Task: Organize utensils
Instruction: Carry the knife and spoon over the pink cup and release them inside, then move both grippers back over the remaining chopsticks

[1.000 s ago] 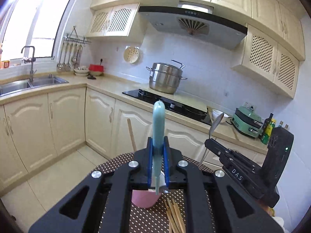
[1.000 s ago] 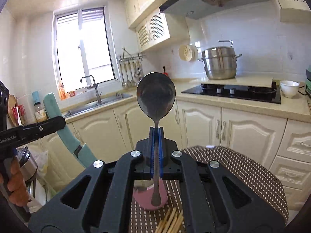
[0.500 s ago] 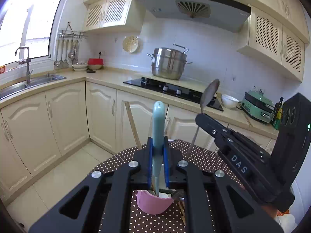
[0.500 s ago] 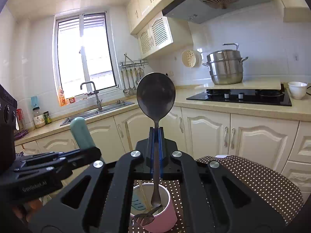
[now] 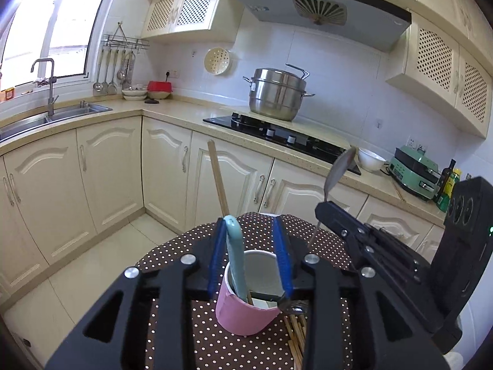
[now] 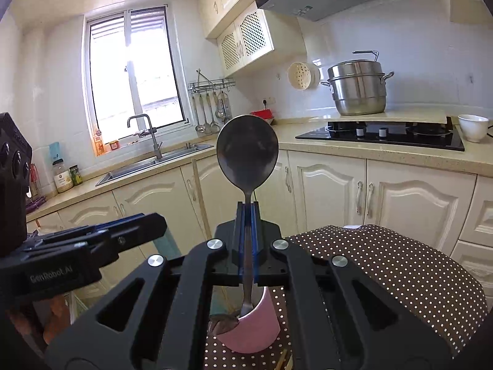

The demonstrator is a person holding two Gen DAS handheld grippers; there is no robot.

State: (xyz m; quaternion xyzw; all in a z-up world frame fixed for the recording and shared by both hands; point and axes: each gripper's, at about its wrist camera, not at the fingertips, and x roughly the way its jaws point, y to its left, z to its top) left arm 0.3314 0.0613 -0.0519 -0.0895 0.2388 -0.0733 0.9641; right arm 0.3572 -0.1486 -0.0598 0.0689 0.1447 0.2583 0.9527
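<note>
Over the dotted table (image 5: 191, 240), the left gripper (image 5: 251, 231) has just opened, its teal-handled utensil (image 5: 235, 262) leaning loose in the pink cup (image 5: 243, 314). Right gripper (image 6: 246, 212) is clamped on the spoon (image 6: 247, 151), handle tip inside the cup.

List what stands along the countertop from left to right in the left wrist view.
Sink faucet → hanging ladles → red container → steel steamer pot → white bowl → green appliance → dark bottles.
</note>
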